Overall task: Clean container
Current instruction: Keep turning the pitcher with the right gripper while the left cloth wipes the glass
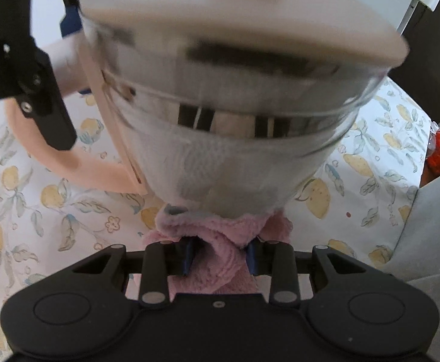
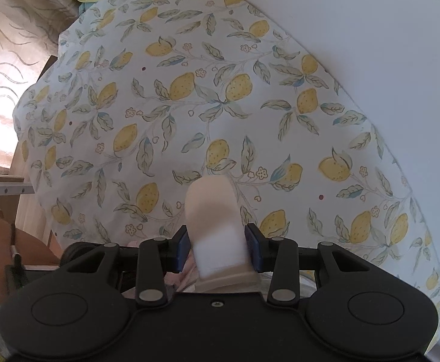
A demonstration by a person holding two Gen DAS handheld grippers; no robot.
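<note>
Jug [image 1: 229, 126]: clear, round, tapering, with peach lid [image 1: 250, 30] and handle [image 1: 69, 160]; held off the lemon-print tablecloth [image 1: 39, 211], close before the left gripper [image 1: 220, 255], which pinches a pink fluffy cloth [image 1: 220, 238] against its wall. Right gripper [image 2: 220, 249] clamps the lid's knob [image 2: 214, 226]. Judgement: mid-wipe. Keep cloth pressed and the knob grip firm; smooth wall may slip.

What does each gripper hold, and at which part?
The left gripper holds a bunched pink cloth against the glass container. The right gripper grips the beige knob on the container's lid.
</note>
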